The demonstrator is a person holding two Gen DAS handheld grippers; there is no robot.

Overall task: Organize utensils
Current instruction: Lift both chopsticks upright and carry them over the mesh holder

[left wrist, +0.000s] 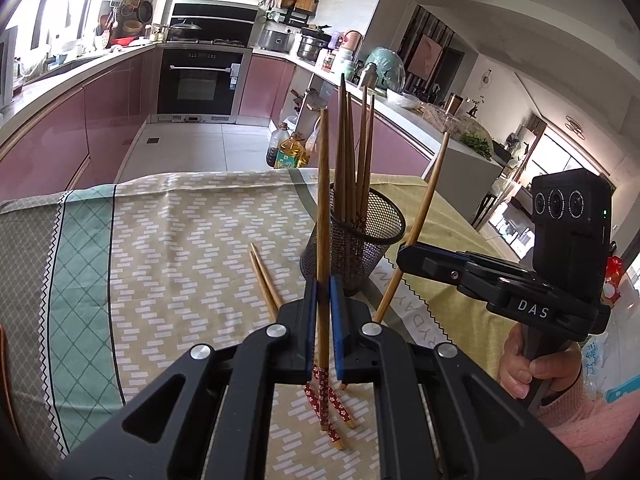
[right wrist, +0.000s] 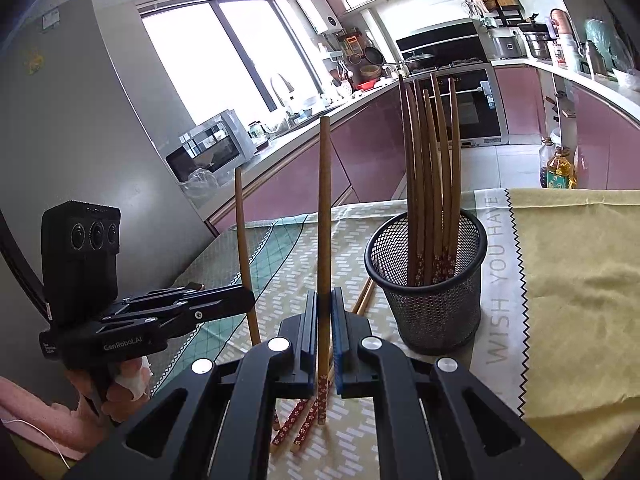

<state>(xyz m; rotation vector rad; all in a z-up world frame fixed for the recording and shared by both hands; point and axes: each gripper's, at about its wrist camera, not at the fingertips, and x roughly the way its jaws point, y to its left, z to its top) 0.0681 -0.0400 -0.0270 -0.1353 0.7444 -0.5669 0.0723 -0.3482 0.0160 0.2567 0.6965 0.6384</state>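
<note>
My left gripper (left wrist: 323,284) is shut on one brown chopstick (left wrist: 323,200), held upright just left of a black mesh cup (left wrist: 348,256). The cup stands on the patterned tablecloth with several chopsticks (left wrist: 347,152) in it. My right gripper (right wrist: 325,294) is shut on another upright chopstick (right wrist: 324,200), in front and to the left of the same cup (right wrist: 432,312). Each gripper shows in the other's view: the right one (left wrist: 404,256) with its tilted chopstick (left wrist: 427,188), the left one (right wrist: 250,300) with its chopstick (right wrist: 245,240). Two more chopsticks (left wrist: 265,276) with red flowered ends (right wrist: 302,424) lie on the cloth beneath the grippers.
A yellow cloth (right wrist: 580,280) covers the table's right part. The table's far edge (left wrist: 180,178) drops to a tiled kitchen floor with oil bottles (left wrist: 288,148). Pink cabinets and an oven (left wrist: 198,84) stand beyond. A grey fridge (right wrist: 80,120) rises at the left.
</note>
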